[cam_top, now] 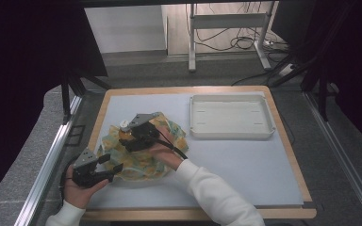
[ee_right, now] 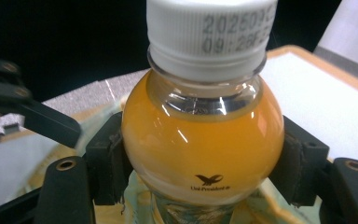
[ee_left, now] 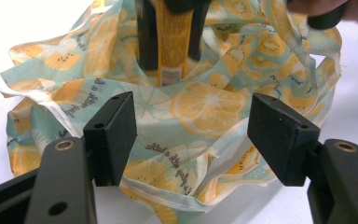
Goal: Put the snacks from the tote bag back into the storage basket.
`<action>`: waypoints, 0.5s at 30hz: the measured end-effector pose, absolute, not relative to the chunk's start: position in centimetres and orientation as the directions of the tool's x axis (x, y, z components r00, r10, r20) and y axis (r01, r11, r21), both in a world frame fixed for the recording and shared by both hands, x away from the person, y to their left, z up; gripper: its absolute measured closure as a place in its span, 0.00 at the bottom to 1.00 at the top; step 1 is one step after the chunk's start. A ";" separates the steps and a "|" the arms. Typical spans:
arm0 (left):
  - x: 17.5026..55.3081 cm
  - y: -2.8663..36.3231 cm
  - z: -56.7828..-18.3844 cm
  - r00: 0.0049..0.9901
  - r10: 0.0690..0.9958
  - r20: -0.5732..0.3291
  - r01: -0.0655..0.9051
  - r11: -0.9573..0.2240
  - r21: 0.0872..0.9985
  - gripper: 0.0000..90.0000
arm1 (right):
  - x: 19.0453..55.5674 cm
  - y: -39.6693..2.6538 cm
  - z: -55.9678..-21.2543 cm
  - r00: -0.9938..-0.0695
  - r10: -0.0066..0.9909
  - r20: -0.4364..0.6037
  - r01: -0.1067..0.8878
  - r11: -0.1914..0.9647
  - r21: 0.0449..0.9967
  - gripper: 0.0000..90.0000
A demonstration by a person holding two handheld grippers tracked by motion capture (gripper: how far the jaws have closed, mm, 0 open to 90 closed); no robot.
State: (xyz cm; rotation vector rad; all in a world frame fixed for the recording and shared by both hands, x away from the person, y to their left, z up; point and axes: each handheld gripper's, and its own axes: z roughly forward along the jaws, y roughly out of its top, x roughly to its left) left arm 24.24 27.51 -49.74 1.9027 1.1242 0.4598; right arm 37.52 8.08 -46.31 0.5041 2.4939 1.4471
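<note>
My right gripper [ee_right: 200, 154] is clamped on the orange-juice bottle [ee_right: 200, 140]. Its two black pads press the rounded shoulder of the bottle from either side, so the bottle sits squarely between them, with its white cap [ee_right: 212, 32] rising above the pads and the label end running down below them. In the high view this right gripper [cam_top: 134, 139] hangs over the middle of the fruit-print cloth bag [cam_top: 146, 160], and the bottle [cam_top: 125, 129] stands upright in it, cap [cam_top: 124, 124] uppermost.

My left gripper [ee_left: 191, 135] stands apart, its pads gripping nothing. The bag [ee_left: 205, 107] lies crumpled on the bench just ahead of it, and a fold of the printed cloth reaches in between the two pads without either pad pressing on it. Beyond that fold, straight ahead of the left gripper, the bottle's yellow label [ee_left: 171, 42] shows between the dark jaws of my other gripper, with the cloth bunched around its lower part. In the high view the left gripper [cam_top: 115, 167] sits at the bag's near left edge, level with the bench [cam_top: 245, 165], its tips pointing into the cloth.

Well off to the right of my right gripper, a white tray [cam_top: 231, 134] rests on the bench.
</note>
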 end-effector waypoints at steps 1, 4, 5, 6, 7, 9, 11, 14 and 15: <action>24.2 27.5 -49.7 0.527 0.843 -0.104 0.528 -0.229 0.818 0.37 | 37.4 7.9 -46.0 -0.921 0.390 -0.008 0.183 0.452 0.873 0.34; 24.2 27.5 -49.8 0.526 0.844 -0.104 0.527 -0.227 0.819 0.37 | 37.2 7.4 -45.1 -0.923 0.384 0.004 0.185 0.434 0.882 0.34; 24.3 27.5 -49.8 0.525 0.845 -0.103 0.527 -0.227 0.819 0.37 | 37.1 7.2 -44.7 -0.923 0.384 0.002 0.179 0.427 0.886 0.34; 24.3 27.5 -49.8 0.525 0.845 -0.103 0.527 -0.227 0.819 0.37 | 37.0 7.0 -44.3 -0.924 0.383 -0.003 0.173 0.423 0.890 0.34; 24.3 27.5 -49.8 0.526 0.844 -0.103 0.526 -0.228 0.819 0.37 | 36.9 6.9 -44.1 -0.923 0.384 -0.004 0.171 0.419 0.892 0.34; 24.3 27.4 -49.8 0.528 0.844 -0.100 0.526 -0.232 0.819 0.37 | 36.7 6.5 -43.6 -0.923 0.384 0.002 0.171 0.406 0.898 0.34; 24.3 27.4 -49.8 0.528 0.843 -0.101 0.526 -0.232 0.818 0.37 | 36.5 6.0 -43.0 -0.926 0.378 0.008 0.167 0.392 0.905 0.34; 24.3 27.3 -49.8 0.528 0.843 -0.100 0.527 -0.232 0.818 0.37 | 36.2 5.5 -42.2 -0.928 0.374 0.000 0.154 0.382 0.911 0.34; 24.3 27.3 -49.9 0.528 0.844 -0.100 0.527 -0.233 0.817 0.37 | 36.1 5.3 -42.0 -0.928 0.373 -0.002 0.150 0.378 0.913 0.34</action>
